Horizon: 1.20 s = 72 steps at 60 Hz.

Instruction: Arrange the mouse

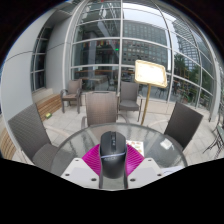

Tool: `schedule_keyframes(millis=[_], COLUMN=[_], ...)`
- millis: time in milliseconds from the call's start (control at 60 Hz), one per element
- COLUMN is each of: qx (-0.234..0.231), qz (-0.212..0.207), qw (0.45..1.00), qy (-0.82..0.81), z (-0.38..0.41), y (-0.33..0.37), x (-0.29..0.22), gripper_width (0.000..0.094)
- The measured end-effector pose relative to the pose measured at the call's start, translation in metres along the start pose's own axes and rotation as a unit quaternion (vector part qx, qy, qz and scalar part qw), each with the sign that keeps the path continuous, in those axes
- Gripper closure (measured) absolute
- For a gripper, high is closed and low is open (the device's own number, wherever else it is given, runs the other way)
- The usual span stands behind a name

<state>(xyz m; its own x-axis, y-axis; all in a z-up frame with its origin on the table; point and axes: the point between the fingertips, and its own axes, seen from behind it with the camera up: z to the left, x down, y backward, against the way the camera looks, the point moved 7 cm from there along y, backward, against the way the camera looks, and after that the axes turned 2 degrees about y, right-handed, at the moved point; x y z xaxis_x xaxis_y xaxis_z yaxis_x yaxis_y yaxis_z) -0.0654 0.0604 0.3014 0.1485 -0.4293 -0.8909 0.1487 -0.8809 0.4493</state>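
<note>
A black computer mouse [112, 152] sits between my gripper's [112, 166] two magenta pads [94, 160], its front pointing away from me. Both pads press against its sides, so the gripper is shut on it. The mouse is held over a round glass table [75, 147]. A small white card with coloured print [135, 147] lies on the table just right of the mouse.
Grey chairs [100, 107] stand around the table, one at the left [30, 128] and one at the right [185, 125]. A floor lamp with a pale square shade [150, 72] stands behind. Large glass walls and buildings fill the background.
</note>
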Motion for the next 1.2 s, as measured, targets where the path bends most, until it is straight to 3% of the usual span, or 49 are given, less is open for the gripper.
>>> schedule_keyframes(millis=[183, 267, 300, 500, 717, 967, 1000, 1067, 1200], qx=[0.061, 0.067, 0.077, 0.08, 0.052, 0.044, 0.049, 0.054, 0.074], qz=[-0.084, -0.074, -0.05, 0.122, 0.208, 0.21, 0.217, 0.232, 0.192], qw=[0.995, 0.994, 0.995, 0.989, 0.976, 0.975, 0.973, 0.97, 0.978], qy=[-0.007, -0.037, -0.036, -0.03, -0.048, -0.06, -0.058, -0.043, -0.041], z=[-0.179, -0.233, -0.262, -0.318, -0.31, -0.309, -0.311, -0.314, -0.308], y=[0.04, 0.036, 0.015, -0.053, -0.087, -0.09, -0.089, -0.082, -0.06], x=[-0.052, -0.008, -0.002, 0.17, 0.266, 0.276, 0.276, 0.268, 0.212], gripper_width=[0.0654, 0.0656, 0.0656, 0.0657, 0.0654, 0.0453, 0.0376, 0.0066, 0.0077])
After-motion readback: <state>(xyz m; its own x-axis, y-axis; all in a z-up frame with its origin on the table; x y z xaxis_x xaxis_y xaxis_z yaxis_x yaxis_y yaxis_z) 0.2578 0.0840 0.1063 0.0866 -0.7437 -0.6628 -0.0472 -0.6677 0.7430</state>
